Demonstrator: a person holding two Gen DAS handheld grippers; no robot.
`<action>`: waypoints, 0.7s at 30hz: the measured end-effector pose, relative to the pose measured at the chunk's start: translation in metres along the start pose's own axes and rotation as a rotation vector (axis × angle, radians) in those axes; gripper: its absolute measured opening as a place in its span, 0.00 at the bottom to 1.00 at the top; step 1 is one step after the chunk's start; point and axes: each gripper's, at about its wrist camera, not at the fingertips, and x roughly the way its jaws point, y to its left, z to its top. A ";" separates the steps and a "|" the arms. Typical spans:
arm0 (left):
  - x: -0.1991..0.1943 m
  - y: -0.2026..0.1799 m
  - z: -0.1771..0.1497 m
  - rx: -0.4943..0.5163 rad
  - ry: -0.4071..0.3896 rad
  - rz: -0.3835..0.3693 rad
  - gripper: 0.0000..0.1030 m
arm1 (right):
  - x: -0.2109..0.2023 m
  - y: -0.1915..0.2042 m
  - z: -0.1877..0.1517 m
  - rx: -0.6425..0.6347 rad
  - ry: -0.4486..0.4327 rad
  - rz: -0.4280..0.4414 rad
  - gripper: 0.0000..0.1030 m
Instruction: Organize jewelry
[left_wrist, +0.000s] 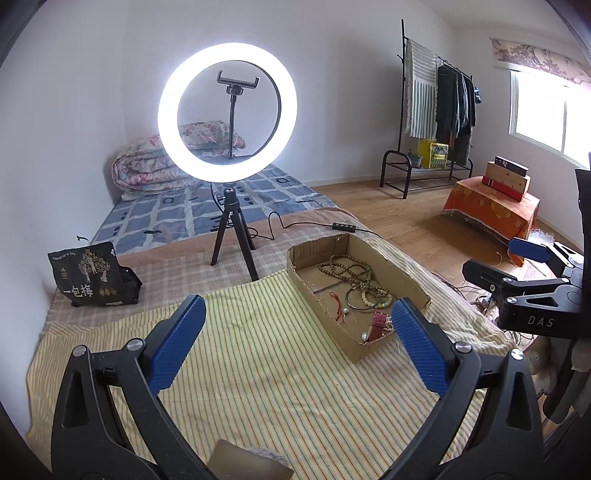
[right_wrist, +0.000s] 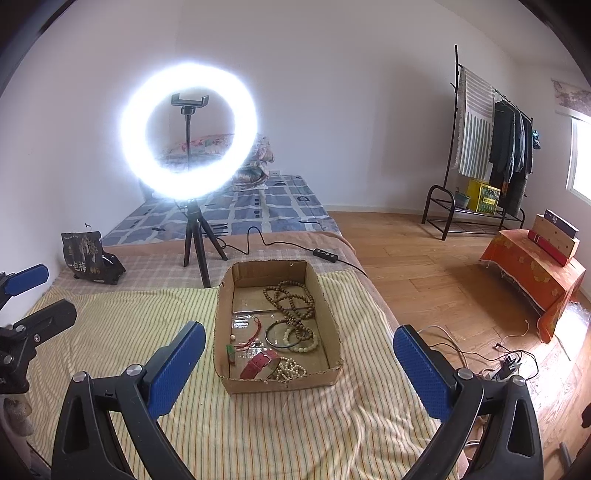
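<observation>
Both grippers are hanging wide open, holding nothing — left gripper (left_wrist: 297, 343) and right gripper (right_wrist: 299, 365). The jewelry (right_wrist: 291, 325) is lying inside the cardboard box (right_wrist: 330, 325) on the striped blanket (right_wrist: 129, 332).

Cardboard tray (right_wrist: 332, 314) of jewelry on a striped cloth (right_wrist: 129, 332), with a ring light (right_wrist: 188, 133) behind it.

Inside the tray, a long bead necklace (right_wrist: 291, 301) lay at the far end, a bangle (right_wrist: 279, 334) and bead bracelets (right_wrist: 304, 341) nearer the middle, and a small box (right_wrist: 260, 363) at the near wall. Behind the tray and to its left stood the ring light on its tripod; farther left of the tray sat a printed bag (right_wrist: 86, 256). Well to the tray's right stood a clothes rack (right_wrist: 491, 147) and a low covered table (right_wrist: 532, 273).
</observation>
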 end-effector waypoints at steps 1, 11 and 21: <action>0.000 -0.001 0.000 0.001 0.002 0.005 1.00 | 0.000 0.000 0.000 0.001 0.000 0.001 1.00; 0.000 -0.004 -0.004 0.007 0.017 0.015 1.00 | 0.003 0.000 -0.001 0.003 -0.005 -0.010 1.00; 0.002 -0.004 -0.005 0.008 0.030 0.017 1.00 | 0.005 -0.002 -0.003 0.009 -0.002 -0.012 1.00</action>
